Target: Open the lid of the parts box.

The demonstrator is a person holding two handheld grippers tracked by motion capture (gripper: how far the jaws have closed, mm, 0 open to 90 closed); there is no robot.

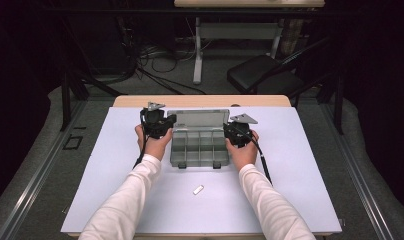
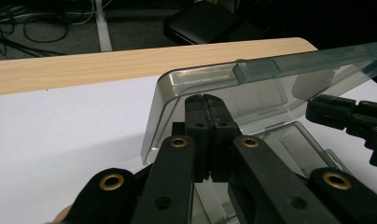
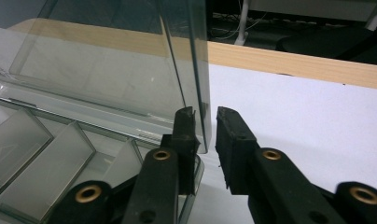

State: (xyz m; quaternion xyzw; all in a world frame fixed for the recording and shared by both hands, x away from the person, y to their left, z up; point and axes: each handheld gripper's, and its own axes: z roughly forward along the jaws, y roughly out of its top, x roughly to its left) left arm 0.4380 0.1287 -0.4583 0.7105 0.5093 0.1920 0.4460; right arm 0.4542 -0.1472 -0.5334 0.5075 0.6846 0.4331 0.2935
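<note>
Box: a clear, smoke-grey plastic organiser box [image 1: 197,148] sits near the middle of the surface, toward its far edge; thin straight dividers cut the shallow tray into rectangular compartments.
Lid: the hinged lid [image 1: 199,119] stands raised along the box's far side, a glossy see-through panel with rounded corners and a thicker moulded lip along its top edge [image 2: 256,70].
Left tool: the left tool [image 2: 206,100] sits at the lid's left end, its matte black jaws shut tight, pad against pad, behind the curved corner of the clear plastic; whether any of the lid is pinched between them I cannot tell.
Right tool: the right tool [image 3: 206,116] straddles the lid's right side edge [image 3: 199,70], jaws narrow, a slim gap visible on the outer side of the panel, so not yet pressing on it.
Surface: a smooth white mat [image 1: 300,165] covers a pale wood-grain top [image 1: 200,100], seen as a strip along the far edge.
Small piece: a little white oblong tab [image 1: 198,189] lies flat between the forearms, nearer the front edge.
Sleeves: soft white fabric [image 1: 135,195].
</note>
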